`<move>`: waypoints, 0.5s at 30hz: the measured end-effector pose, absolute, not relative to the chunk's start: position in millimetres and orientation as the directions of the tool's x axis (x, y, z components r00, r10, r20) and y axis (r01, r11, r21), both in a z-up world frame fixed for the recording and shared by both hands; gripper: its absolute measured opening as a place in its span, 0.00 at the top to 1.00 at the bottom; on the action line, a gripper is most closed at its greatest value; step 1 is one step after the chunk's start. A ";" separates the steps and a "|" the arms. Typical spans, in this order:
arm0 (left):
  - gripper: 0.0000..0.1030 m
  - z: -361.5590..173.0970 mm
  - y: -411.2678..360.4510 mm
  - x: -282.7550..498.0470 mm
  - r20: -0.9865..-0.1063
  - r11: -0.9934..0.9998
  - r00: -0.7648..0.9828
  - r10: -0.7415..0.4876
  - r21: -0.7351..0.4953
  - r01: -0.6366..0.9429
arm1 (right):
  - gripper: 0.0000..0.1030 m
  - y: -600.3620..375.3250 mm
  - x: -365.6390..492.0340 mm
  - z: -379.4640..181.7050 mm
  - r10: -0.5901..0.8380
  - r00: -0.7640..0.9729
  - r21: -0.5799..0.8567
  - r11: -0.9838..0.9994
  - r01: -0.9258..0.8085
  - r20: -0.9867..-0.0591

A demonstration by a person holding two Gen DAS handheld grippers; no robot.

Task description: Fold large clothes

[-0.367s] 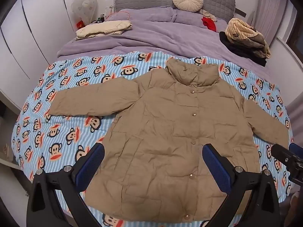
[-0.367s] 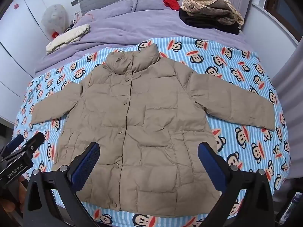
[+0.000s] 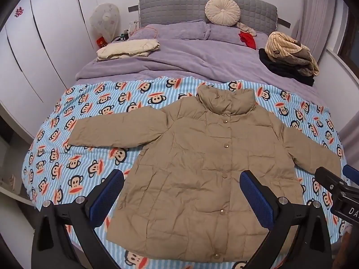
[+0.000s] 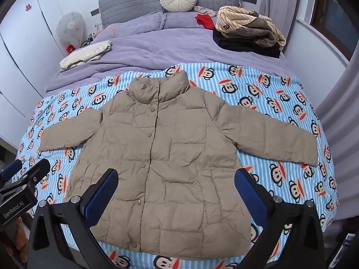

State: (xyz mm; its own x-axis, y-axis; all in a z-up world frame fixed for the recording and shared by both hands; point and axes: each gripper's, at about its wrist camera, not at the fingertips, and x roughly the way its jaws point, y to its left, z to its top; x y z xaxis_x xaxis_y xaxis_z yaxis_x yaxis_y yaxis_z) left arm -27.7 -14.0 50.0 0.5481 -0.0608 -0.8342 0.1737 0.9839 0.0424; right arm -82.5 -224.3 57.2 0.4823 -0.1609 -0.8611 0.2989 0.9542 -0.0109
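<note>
A tan puffer jacket [image 3: 202, 161] lies flat and buttoned on a blue striped monkey-print sheet [image 3: 89, 121], collar toward the headboard, both sleeves spread out. It also shows in the right wrist view [image 4: 170, 157]. My left gripper [image 3: 181, 195] is open and empty, held above the jacket's lower hem. My right gripper [image 4: 176, 192] is open and empty, also above the lower hem. Each gripper appears at the edge of the other's view, the right one [image 3: 336, 186] and the left one [image 4: 20, 179].
A purple duvet [image 3: 190, 60] covers the far half of the bed. On it lie a folded cream garment [image 3: 128, 49], a pile of dark and striped clothes [image 3: 289, 56] and a red item [image 3: 246, 39]. A round cushion [image 3: 222, 11] leans on the grey headboard. White wardrobes [image 3: 40, 44] stand left.
Both grippers have tilted up and drawn back a little, so the jacket sits lower and smaller in both views. The jacket has not moved.
</note>
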 end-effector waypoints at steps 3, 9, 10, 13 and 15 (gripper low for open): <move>0.00 52.3 -17.8 -27.0 -0.834 0.983 0.549 -0.049 0.057 0.175 | 0.00 -223.7 -83.0 61.6 -0.179 0.489 -0.027 0.953 0.303 -0.854; 0.00 47.5 -25.1 -24.5 -0.839 0.980 0.543 -0.041 0.072 0.186 | 0.00 -229.3 -82.5 61.9 -0.189 0.488 -0.031 0.949 0.313 -0.852; 0.00 47.2 -25.7 -24.4 -0.840 0.979 0.540 -0.043 0.071 0.189 | 0.00 -230.1 -82.7 61.8 -0.189 0.489 -0.031 0.949 0.314 -0.852; 0.00 46.5 -27.3 -24.2 -0.844 0.978 0.535 -0.044 0.072 0.194 | 0.00 -230.5 -82.4 61.6 -0.189 0.488 -0.031 0.949 0.314 -0.852; 0.00 44.2 -30.3 -26.2 -0.843 0.978 0.537 -0.041 0.077 0.195 | 0.00 -230.7 -82.4 61.3 -0.189 0.488 -0.031 0.949 0.313 -0.852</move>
